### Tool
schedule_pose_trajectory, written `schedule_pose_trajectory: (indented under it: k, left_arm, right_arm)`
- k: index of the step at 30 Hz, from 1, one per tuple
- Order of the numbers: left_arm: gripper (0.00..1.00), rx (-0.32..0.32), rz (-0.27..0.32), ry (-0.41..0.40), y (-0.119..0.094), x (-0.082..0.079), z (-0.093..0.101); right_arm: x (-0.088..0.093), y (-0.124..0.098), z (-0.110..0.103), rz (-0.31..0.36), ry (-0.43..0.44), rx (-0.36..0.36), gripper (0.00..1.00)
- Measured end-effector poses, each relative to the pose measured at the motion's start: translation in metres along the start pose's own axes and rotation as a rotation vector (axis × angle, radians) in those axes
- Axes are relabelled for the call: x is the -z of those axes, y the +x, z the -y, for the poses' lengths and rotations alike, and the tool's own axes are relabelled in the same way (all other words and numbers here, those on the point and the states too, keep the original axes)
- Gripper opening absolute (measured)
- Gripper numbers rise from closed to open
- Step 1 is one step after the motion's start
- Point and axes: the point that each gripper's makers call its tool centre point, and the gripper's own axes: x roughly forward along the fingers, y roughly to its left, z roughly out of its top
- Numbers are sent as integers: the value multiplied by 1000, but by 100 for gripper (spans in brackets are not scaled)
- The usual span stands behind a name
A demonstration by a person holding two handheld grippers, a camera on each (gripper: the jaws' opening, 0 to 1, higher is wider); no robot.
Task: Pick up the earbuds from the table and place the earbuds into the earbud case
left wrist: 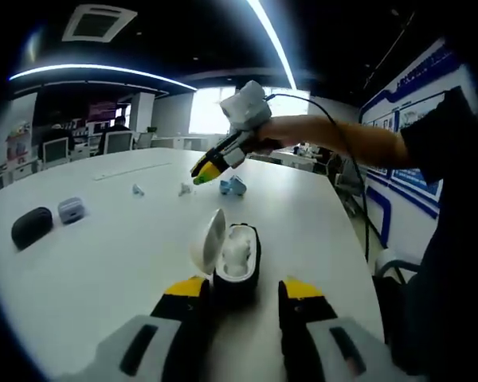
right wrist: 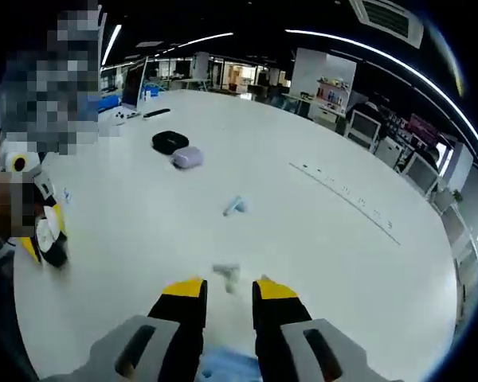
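White laminate covers the big round table (left wrist: 103,255), and on it the earbud case (left wrist: 237,267) stands with its lid flipped up, black-sleeved, one white earbud seated inside. In the left gripper view the left gripper (left wrist: 243,296) has its yellow-tipped jaws spread either side of the case; whether they touch it I cannot tell. At 12 o'clock from the case two loose earbuds lie apart on the table, one (left wrist: 138,190) further toward 11 o'clock, the other (left wrist: 184,189) just below the right gripper (left wrist: 203,173), which reaches in from 1 o'clock in a person's hand. A small blue case (left wrist: 233,186) sits just beside that gripper's tip. At 9 o'clock lie a black oval case (left wrist: 32,226) and a lavender case (left wrist: 71,210), close together.

In the right gripper view the right gripper (right wrist: 229,290) has jaws slightly apart, with a blurred earbud (right wrist: 227,274) just beyond the tips, not pinched. Another earbud (right wrist: 234,207) lies toward 12 o'clock. The earbud case (right wrist: 51,239) shows at 9 o'clock.
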Motion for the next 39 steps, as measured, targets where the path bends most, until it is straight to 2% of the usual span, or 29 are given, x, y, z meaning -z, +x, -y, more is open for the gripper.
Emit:
schedule_pose_trajectory:
  k: [7,18,21,23,39]
  left_arm:
    - [36,-2,-6,2,1,1,1]
    - [36,-3,-3,-3,1,1,1]
    - [36,-3,-3,-5,1,1,1]
    - [36,-3,-3,-5,1,1,1]
    - [36,-1,-3,-7,1,1,1]
  right_arm:
    - [6,14,7,-41,2,-25,19]
    - [6,23,11,-34,-35,-56,13]
    - [5,23,9,-33,-50,-59,11]
    - [5,23,8,-36,-65,-61,6]
    - [3,17,1,-20,-87,-70,5]
